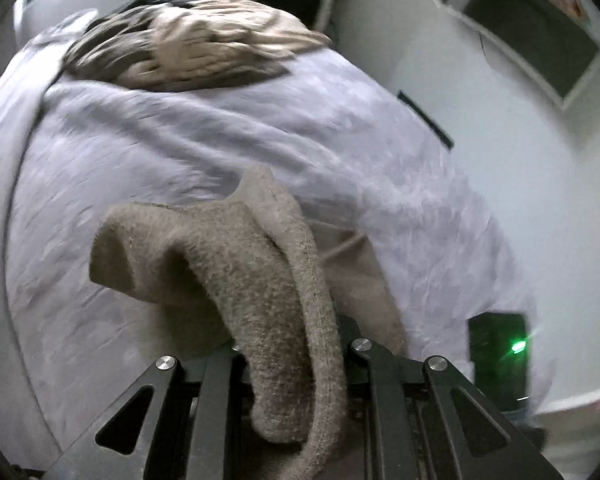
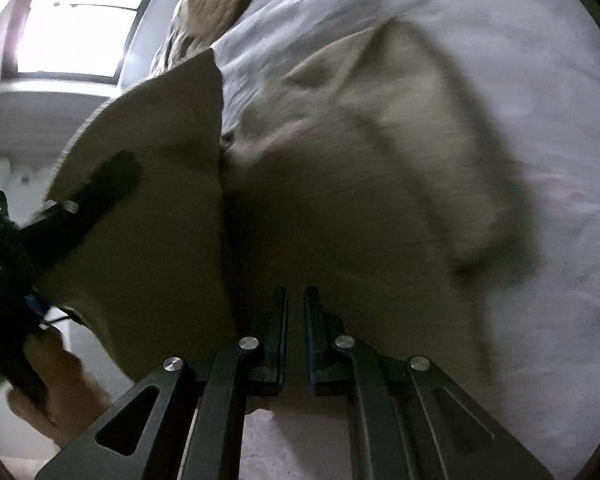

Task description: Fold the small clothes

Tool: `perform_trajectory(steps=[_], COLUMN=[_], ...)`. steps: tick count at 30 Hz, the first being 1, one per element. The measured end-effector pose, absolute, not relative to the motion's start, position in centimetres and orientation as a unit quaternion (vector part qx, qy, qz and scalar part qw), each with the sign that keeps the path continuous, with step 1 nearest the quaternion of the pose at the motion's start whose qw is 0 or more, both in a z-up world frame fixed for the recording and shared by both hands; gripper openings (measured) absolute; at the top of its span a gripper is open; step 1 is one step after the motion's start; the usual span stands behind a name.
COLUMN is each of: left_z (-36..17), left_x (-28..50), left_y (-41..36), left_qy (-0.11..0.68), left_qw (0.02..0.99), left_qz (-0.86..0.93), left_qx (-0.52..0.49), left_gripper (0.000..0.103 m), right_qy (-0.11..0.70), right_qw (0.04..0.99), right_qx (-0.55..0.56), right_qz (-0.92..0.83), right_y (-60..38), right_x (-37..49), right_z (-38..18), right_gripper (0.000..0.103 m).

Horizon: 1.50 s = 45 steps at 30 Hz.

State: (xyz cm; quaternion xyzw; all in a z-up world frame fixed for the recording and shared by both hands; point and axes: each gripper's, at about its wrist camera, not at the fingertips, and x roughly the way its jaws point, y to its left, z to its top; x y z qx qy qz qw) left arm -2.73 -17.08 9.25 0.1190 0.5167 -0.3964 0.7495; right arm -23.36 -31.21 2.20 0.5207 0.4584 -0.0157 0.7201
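A beige knit garment point(image 1: 220, 256) lies partly on the pale lilac bed sheet point(image 1: 180, 140). One thick fold of it drapes over my left gripper point(image 1: 292, 344), which is shut on it; the cloth hides the fingertips. In the right wrist view the same garment point(image 2: 380, 160) spreads across the sheet point(image 2: 540, 80), blurred. My right gripper point(image 2: 296, 296) is shut on its near edge, with only a thin slit between the fingers. At the left, the left gripper point(image 2: 112, 172) holds up a raised flap of the garment.
A heap of tan and dark clothes point(image 1: 204, 48) sits at the far end of the bed. A black unit with a green light point(image 1: 496, 356) is at the bed's right edge. A bright window point(image 2: 76, 36) and a hand point(image 2: 60, 392) are at the left.
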Motion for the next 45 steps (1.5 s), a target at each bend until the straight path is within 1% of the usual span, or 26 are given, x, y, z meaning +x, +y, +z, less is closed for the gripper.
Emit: perform_trajectory(steps=[4, 5, 6, 7, 8, 10, 11, 14, 17, 19, 21, 22, 26, 28, 29, 30, 34, 35, 37, 38, 39, 41, 43, 45], left_z=[6.2, 5.6, 5.2, 5.0, 5.1, 6.1, 6.7, 8.5, 9.6, 9.5, 8.9, 8.4, 6.0, 4.8, 4.3, 3.8, 1.9, 1.6, 0.9, 0.6, 0.2, -0.1, 0.1, 0.7], left_x=[-5.6, -6.1, -6.4, -6.8, -6.9, -7.2, -7.4, -7.5, -6.2, -4.8, -3.3, -2.5, 0.4, 1.2, 1.4, 1.7, 2.2, 2.1, 2.0, 1.9, 1.9, 1.9, 1.9, 1.8], left_y=[-20.9, -21.4, -21.7, -21.5, -21.5, -21.2, -21.2, -21.2, -19.7, -17.9, -16.1, -15.0, -11.1, -9.3, -8.8, -8.1, -6.1, -5.9, -5.7, -5.6, -5.7, -5.7, -5.8, -5.9], left_qy=[0.508, 0.507, 0.506, 0.506, 0.505, 0.489, 0.479, 0.456, 0.451, 0.46, 0.467, 0.471, 0.503, 0.517, 0.522, 0.528, 0.554, 0.557, 0.564, 0.567, 0.57, 0.573, 0.572, 0.568], left_qw=[0.743, 0.74, 0.738, 0.735, 0.734, 0.743, 0.747, 0.756, 0.771, 0.783, 0.795, 0.801, 0.807, 0.807, 0.806, 0.806, 0.798, 0.796, 0.792, 0.79, 0.788, 0.786, 0.787, 0.789], left_qz=[-0.391, -0.391, -0.394, -0.404, -0.411, -0.424, -0.429, -0.438, -0.425, -0.396, -0.364, -0.343, -0.277, -0.251, -0.242, -0.233, -0.21, -0.208, -0.205, -0.203, -0.201, -0.201, -0.202, -0.207], left_qx=[0.192, 0.206, 0.21, 0.201, 0.191, 0.172, 0.169, 0.169, 0.146, 0.136, 0.135, 0.137, 0.137, 0.137, 0.137, 0.134, 0.113, 0.112, 0.114, 0.115, 0.116, 0.115, 0.114, 0.11], left_gripper=[0.02, 0.028, 0.032, 0.04, 0.056, 0.073, 0.075, 0.075, 0.075, 0.075, 0.075, 0.075, 0.075, 0.075, 0.075, 0.075, 0.075, 0.075, 0.075, 0.075, 0.075, 0.075, 0.075, 0.075], right_qy=[0.452, 0.447, 0.44, 0.436, 0.432, 0.431, 0.433, 0.424, 0.369, 0.337, 0.318, 0.312, 0.285, 0.267, 0.264, 0.268, 0.328, 0.347, 0.399, 0.428, 0.463, 0.475, 0.461, 0.442], right_qw=[0.689, 0.682, 0.676, 0.673, 0.671, 0.67, 0.67, 0.667, 0.664, 0.649, 0.633, 0.629, 0.616, 0.607, 0.605, 0.605, 0.628, 0.637, 0.672, 0.69, 0.722, 0.765, 0.795, 0.811], right_qx=[0.565, 0.579, 0.591, 0.597, 0.602, 0.604, 0.603, 0.613, 0.65, 0.682, 0.706, 0.712, 0.734, 0.746, 0.749, 0.747, 0.703, 0.687, 0.623, 0.583, 0.513, 0.435, 0.394, 0.383], right_qz=[-0.023, -0.022, -0.02, -0.019, -0.018, -0.015, -0.016, -0.017, -0.013, -0.007, 0.001, 0.007, 0.038, 0.056, 0.061, 0.062, 0.055, 0.051, 0.029, 0.016, -0.006, -0.007, -0.002, -0.009], right_y=[-32.7, -33.0, -33.3, -32.9, -32.8, -32.6, -32.0, -32.8, -34.1, -35.1, -35.7, -35.6, -36.3, -36.5, -36.8, -37.0, -36.8, -36.6, -36.5, -36.0, -35.0, -33.5, -32.4, -32.4], right_x=[-25.6, -26.2, -27.0, -26.6, -26.4, -26.4, -26.4, -27.3, -28.8, -29.8, -30.8, -31.5, -31.6, -32.1, -31.8, -31.4, -28.4, -28.0, -26.0, -25.4, -24.7, -23.8, -23.9, -24.9], right_z=[-0.1, -0.7, -1.1, -1.5, -1.8, -2.0, -2.3, -2.2, -2.0, -2.4, -2.9, -3.0, -3.1, -2.7, -2.7, -2.6, -1.8, -1.6, -0.2, 0.7, 2.3, 5.0, 7.7, 9.2], right_gripper=[0.009, 0.009, 0.009, 0.009, 0.009, 0.009, 0.009, 0.009, 0.013, 0.023, 0.047, 0.048, 0.049, 0.055, 0.061, 0.062, 0.061, 0.058, 0.023, 0.014, 0.014, 0.014, 0.014, 0.014])
